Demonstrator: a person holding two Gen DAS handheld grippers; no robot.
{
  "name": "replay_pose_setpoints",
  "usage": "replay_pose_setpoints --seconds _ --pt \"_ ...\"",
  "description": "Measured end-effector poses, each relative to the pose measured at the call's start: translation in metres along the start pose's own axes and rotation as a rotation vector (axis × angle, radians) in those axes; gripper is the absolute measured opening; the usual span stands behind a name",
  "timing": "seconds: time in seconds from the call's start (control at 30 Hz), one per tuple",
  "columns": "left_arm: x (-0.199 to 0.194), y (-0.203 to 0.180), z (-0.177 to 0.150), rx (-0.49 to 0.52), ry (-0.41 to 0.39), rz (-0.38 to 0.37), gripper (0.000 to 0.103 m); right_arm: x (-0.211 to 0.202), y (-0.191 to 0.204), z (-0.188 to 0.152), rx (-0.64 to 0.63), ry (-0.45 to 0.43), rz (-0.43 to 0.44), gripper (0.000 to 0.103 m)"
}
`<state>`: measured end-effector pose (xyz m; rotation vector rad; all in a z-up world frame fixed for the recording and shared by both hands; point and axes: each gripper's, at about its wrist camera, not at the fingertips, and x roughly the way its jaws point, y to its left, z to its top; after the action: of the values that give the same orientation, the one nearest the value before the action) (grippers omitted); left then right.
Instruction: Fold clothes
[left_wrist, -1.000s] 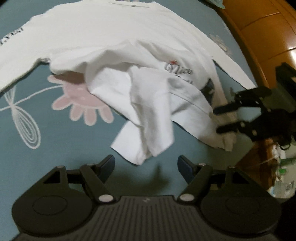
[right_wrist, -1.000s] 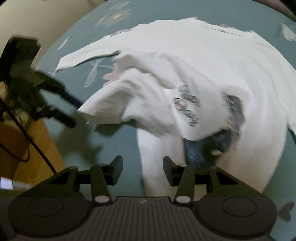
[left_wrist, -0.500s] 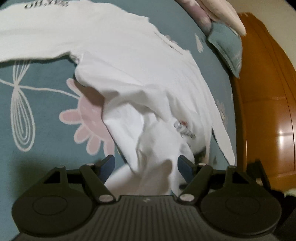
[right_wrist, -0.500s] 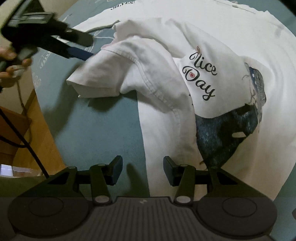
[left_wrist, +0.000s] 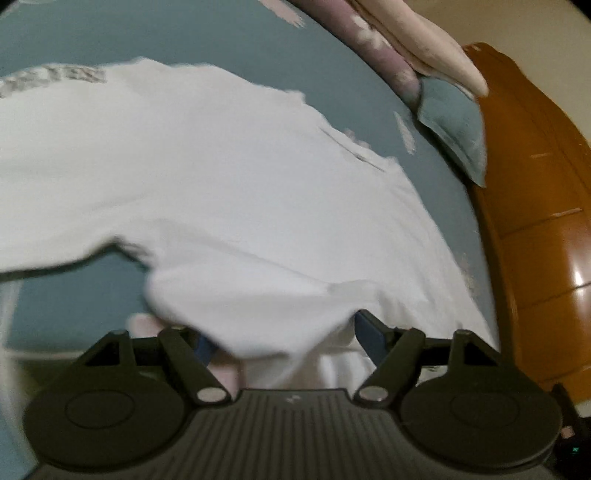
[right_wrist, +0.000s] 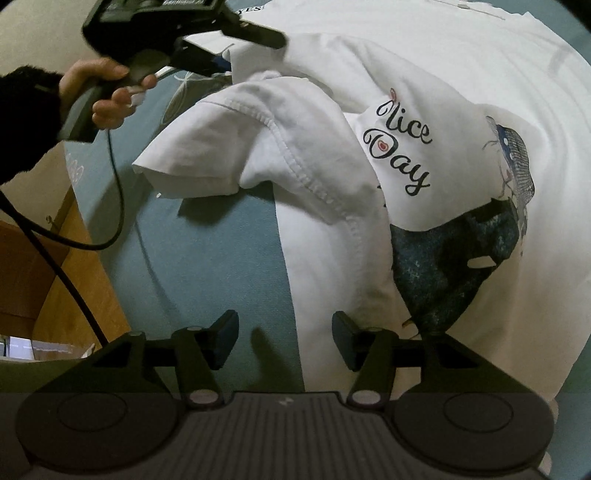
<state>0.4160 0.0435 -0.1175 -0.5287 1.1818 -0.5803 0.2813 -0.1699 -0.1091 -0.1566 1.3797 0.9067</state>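
the left tongs (left_wrist: 282, 338) stand wide with a bunched fold of the white t-shirt (right_wrist: 461, 74) between the fingers, seemingly not yet pinched; the view is blurred. the right tongs (right_wrist: 282, 339) are opening over the shirt's side edge, gripping nothing. the shirt lies rumpled on the teal bed (right_wrist: 207, 251), sleeve (right_wrist: 221, 140) flipped up, likely needing straightening before folding.
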Motion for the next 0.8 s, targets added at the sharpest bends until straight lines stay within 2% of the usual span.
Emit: replay_pose_setpoints --seconds 0.13,0.27,0.5,0.6,0.7,0.8 --pt "-0.001 -0.003 -0.017 -0.055 0.081 -0.097 0.077 -0.001 -0.003 0.003 0.009 -0.002 0.008 0.062" --pt "-0.008 0.004 -0.038 -0.149 0.08 -0.152 0.078 0.0 -0.006 0.004 0.027 -0.008 0.02 0.063" --pt "0.009 0.009 -0.011 -0.196 0.064 -0.2 0.079 0.002 -0.003 0.002 0.017 -0.01 0.028 0.07" --pt "0.021 0.011 -0.019 -0.256 0.146 -0.279 0.079 0.0 -0.004 0.003 0.013 -0.006 0.029 0.07" --pt "0.017 0.01 -0.035 -0.257 0.183 -0.277 0.077 -0.003 -0.008 0.005 0.019 -0.003 0.036 0.07" --pt "-0.003 0.02 -0.043 -0.332 0.153 -0.274 0.077 -0.002 -0.01 0.006 0.021 -0.006 0.04 0.07"
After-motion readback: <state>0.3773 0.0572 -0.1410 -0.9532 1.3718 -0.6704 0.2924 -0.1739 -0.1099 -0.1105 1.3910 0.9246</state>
